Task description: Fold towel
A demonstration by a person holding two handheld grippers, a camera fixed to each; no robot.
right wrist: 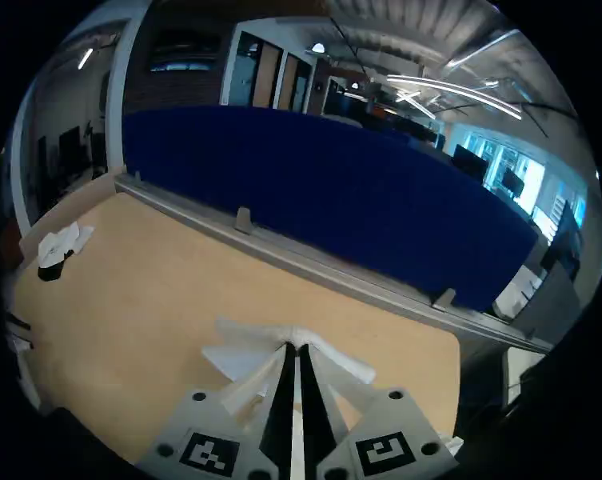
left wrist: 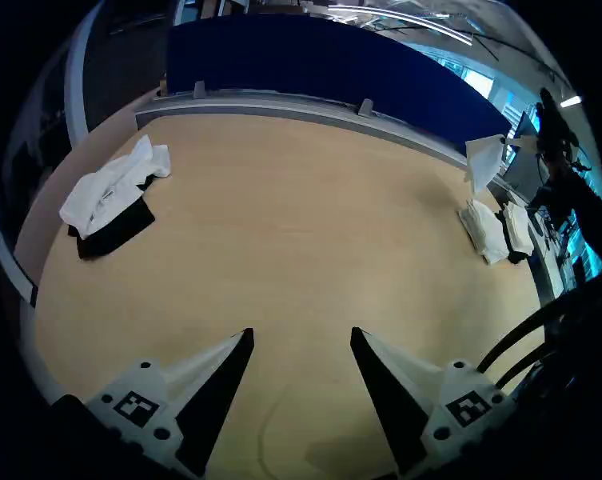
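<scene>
R tongs [right wrist: 294, 349] are clamped on a white towel [right wrist: 227, 358], held up over the table [left wrist: 301, 232]. L tongs [left wrist: 301, 332] are apart, empty, low over the wood. I'd lay it flat w/o creases, then pinch a free corner w/ L.

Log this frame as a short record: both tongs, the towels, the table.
left tongs: open, empty, over the table
right tongs: shut on a white towel, held off the table
pile: loose white and black cloths, far left of the table
stack: folded white towels, at the right edge
</scene>
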